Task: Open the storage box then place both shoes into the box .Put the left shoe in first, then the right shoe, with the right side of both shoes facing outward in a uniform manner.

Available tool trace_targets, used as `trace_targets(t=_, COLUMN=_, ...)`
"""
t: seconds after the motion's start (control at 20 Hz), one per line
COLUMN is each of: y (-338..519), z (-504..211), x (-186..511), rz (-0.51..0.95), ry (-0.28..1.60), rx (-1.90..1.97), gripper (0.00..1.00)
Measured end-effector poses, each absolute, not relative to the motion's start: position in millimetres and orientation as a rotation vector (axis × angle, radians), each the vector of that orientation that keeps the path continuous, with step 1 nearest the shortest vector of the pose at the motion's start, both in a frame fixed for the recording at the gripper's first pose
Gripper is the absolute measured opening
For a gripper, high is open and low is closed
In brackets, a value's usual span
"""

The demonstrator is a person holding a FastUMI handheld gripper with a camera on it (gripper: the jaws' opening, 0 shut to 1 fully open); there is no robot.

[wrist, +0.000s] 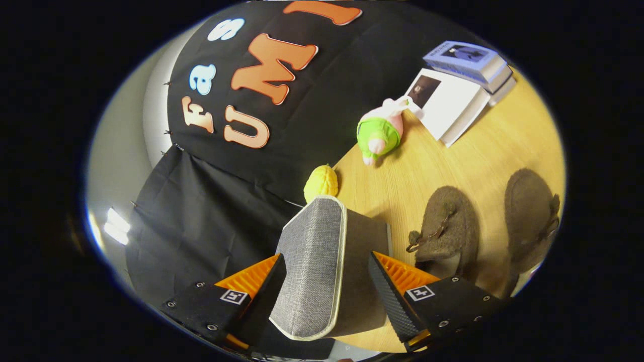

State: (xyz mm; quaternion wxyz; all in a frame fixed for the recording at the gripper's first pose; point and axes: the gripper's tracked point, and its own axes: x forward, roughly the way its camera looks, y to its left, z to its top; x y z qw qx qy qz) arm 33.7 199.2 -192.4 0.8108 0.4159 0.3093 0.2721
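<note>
1. Gripper view: the tongs (327, 281) stand fairly wide, with the grey fabric lid (314, 266) of the storage box (365, 271) between their two fingers. The left finger (269, 281) lies against the lid's outer face; the right finger (390, 296) looks to stand off from it, so I cannot tell whether both press on it.
2. The lid is raised and tilted, its pale piping edge turned toward the camera, and the box's darker inside wall shows just behind it. The opening step looks to be in hand, not finished.
3. The two brown shoes (448, 226) lie on the desk (483, 151) to the right of the box, side by side and a little apart, neither in the box yet. The nearer one (448, 226) carries a small metal buckle; the farther one (533, 216) lies beyond it.
4. Beyond the box sit a yellow toy (321, 183), a green and pink plush (381, 131) and a stack of books (460, 83), all well clear of the shoes.
5. Judgement: the next move calls for swinging the lid fully back so it stays open, then releasing it and turning toward the shoes, left shoe first. Which shoe is the left one I cannot tell from here.
</note>
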Motion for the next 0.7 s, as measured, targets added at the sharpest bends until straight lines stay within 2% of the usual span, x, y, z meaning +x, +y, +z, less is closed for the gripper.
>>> trace_targets(t=0.45, y=245.6, z=-196.1, x=33.4, rz=0.709, ry=0.751, rx=1.043, gripper=0.98)
trace_targets(t=0.65, y=244.0, z=-194.1, x=31.5, rz=0.706, ry=0.753, rx=1.066, gripper=0.93)
trace_targets(t=0.7, y=238.9, z=-188.5, x=33.3, rz=0.704, ry=0.737, rx=1.081, gripper=0.83)
